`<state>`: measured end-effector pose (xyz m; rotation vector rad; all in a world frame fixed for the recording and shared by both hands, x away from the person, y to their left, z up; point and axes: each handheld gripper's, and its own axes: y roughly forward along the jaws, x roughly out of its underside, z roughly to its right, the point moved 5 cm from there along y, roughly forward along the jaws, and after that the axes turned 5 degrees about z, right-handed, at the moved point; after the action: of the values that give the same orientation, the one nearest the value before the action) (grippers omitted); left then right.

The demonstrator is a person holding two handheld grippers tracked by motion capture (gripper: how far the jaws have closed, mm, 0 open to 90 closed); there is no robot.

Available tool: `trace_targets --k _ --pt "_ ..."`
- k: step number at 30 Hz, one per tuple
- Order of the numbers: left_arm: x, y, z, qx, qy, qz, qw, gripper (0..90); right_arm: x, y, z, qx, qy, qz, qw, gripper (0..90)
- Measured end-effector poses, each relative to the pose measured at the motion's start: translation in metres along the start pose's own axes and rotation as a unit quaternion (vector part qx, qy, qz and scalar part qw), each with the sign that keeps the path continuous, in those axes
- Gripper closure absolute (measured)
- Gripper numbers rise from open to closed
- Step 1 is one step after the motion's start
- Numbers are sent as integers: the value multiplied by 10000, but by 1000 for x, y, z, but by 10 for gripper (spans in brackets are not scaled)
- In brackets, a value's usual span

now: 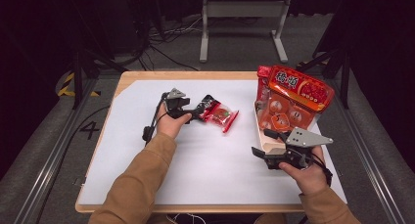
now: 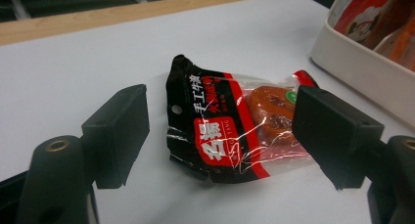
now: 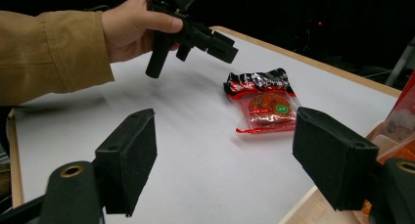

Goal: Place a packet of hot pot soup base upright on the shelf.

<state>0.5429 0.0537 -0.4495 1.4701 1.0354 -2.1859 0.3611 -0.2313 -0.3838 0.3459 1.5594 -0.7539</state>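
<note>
Left claw (image 2: 220, 131) is hanging spread over the snack packet (image 2: 230, 123), lying flat mid-frame on the bench (image 1: 195, 160), pads not touching. Crinkly film risks slipping or sliding away if pinched shallow. Right claw (image 3: 225, 160) is idling spread near the tray (image 1: 259, 136).

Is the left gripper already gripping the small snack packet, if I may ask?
No: in the left gripper view the left gripper has both jaws spread wide, and the snack packet lies flat on the table between them, unpressed.

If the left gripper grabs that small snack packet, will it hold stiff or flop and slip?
The snack packet looks like thin, crinkled, glossy film, so it will probably flop and may slip in the left gripper. The round piece inside seems firmer. It lies flat, so it is unlikely to roll.
</note>
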Motion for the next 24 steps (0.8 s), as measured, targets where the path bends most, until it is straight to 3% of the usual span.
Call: trace_targets --k 5,11,17,24 --pt "7 7 -5 -15 -47 -175 9998 229 1 -2 1 1 37 3 10000 254" --pt "15 17 -5 153 -478 -492 9975 269 1 -4 -2 -106 109 47 9999 254" --pt "14 24 -2 71 -429 -745 9963 276 1 -6 -3 -103 94 30 9999 253" --pt "23 29 -4 34 -458 -1064 9933 321 2 -6 -4 -98 73 18 9999 253"
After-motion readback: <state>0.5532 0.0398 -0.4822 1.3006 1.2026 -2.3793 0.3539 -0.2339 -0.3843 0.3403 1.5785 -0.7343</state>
